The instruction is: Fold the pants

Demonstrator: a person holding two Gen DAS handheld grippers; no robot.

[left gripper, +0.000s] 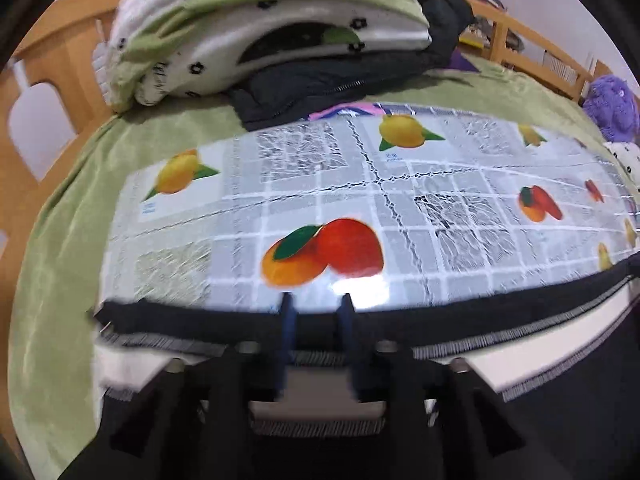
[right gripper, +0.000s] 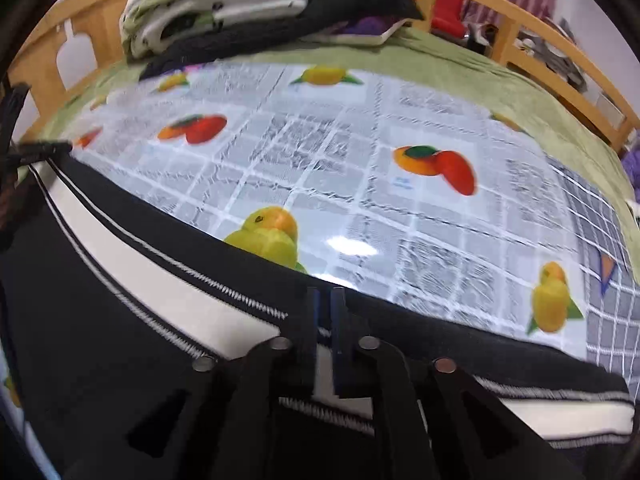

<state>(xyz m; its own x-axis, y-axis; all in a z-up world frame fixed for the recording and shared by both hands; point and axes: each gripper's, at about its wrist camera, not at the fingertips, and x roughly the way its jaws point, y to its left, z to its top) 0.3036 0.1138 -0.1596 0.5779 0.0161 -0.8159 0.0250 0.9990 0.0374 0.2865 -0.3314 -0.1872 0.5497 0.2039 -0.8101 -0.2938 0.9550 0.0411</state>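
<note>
1. Left gripper (left gripper: 316, 300): fingers sit apart with a clear gap, yet the black edge of the pants (left gripper: 460, 320) runs between them and looks lifted. I cannot tell whether the cloth is actually pinched.
2. Right gripper (right gripper: 326, 292): fingers drawn close together, nearly parallel, clamped on the same black edge of the pants (right gripper: 120, 320).
3. The pants are black with a wide white side band bordered by zigzag stitching. In both wrist views they hang across the lower part of the picture, the held edge stretched taut from one gripper to the other.
4. Just beyond the held edge lies a glossy fruit-print cloth (left gripper: 360, 184) with a grey grid pattern, oranges and lemons; a light glare shows on it near the grippers.
5. The fruit-print cloth lies on a bed covered by a green blanket (left gripper: 60, 240).
6. At the far end of the bed: a stack of folded green-and-white bedding (left gripper: 260, 12) resting on a black jacket (left gripper: 340, 84).
7. A wooden bed frame (right gripper: 540, 48) runs round the mattress. A purple plush toy (left gripper: 612, 104) sits at the right edge of the left wrist view.
8. Both views are motion-blurred.
</note>
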